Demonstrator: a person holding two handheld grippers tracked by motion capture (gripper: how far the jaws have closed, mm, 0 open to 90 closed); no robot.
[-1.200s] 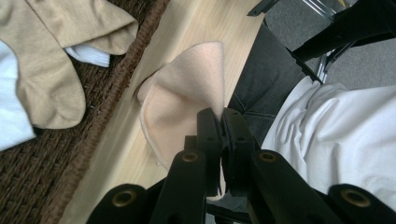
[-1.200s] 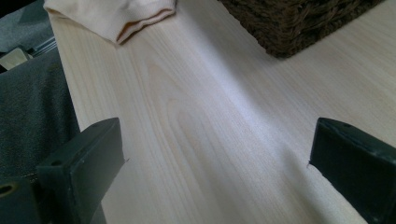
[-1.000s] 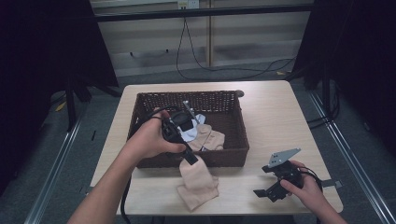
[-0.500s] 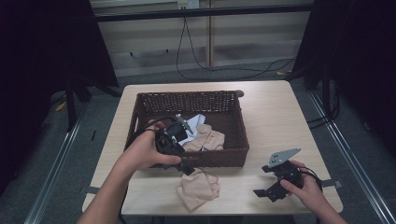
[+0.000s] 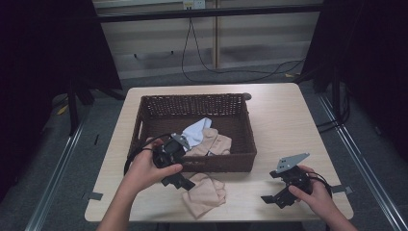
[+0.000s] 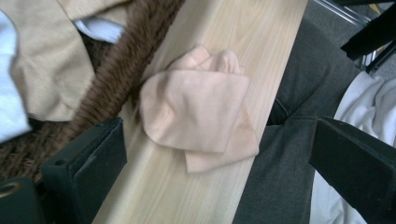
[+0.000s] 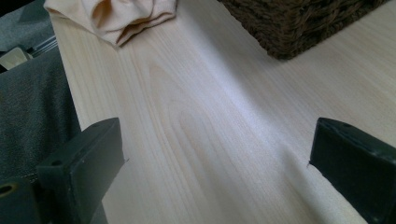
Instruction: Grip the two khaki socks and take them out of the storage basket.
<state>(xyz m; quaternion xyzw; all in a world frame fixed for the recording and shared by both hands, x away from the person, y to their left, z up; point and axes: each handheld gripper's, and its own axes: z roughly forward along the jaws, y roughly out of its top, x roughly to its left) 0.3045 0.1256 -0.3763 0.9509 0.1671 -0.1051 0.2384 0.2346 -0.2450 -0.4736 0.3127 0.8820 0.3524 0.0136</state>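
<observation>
A peach cloth (image 5: 204, 195) lies crumpled on the table's front edge, just before the brown wicker basket (image 5: 192, 103). My left gripper (image 5: 179, 181) hovers at the cloth's left end. Its jaws have just been opening and now stand wide apart. In the left gripper view the cloth (image 6: 201, 116) lies flat on the wood beyond the left gripper (image 6: 219, 168), untouched by the pads. My right gripper (image 5: 274, 198) rests open at the front right of the table. The right gripper (image 7: 215, 172) has bare wood between its jaws and the cloth (image 7: 116, 14) far off.
Inside the basket lie a light blue cloth (image 5: 197, 131) and a beige garment (image 5: 214, 143). The basket's front wall (image 6: 112, 79) stands close to the peach cloth. The table edge (image 5: 216, 219) is right behind it, with the person's grey trousers (image 6: 289, 154) below.
A second ago the peach cloth hung from the left gripper above the table. It now lies let go on the wood, and the left gripper has sunk and opened. The right gripper kept still.
</observation>
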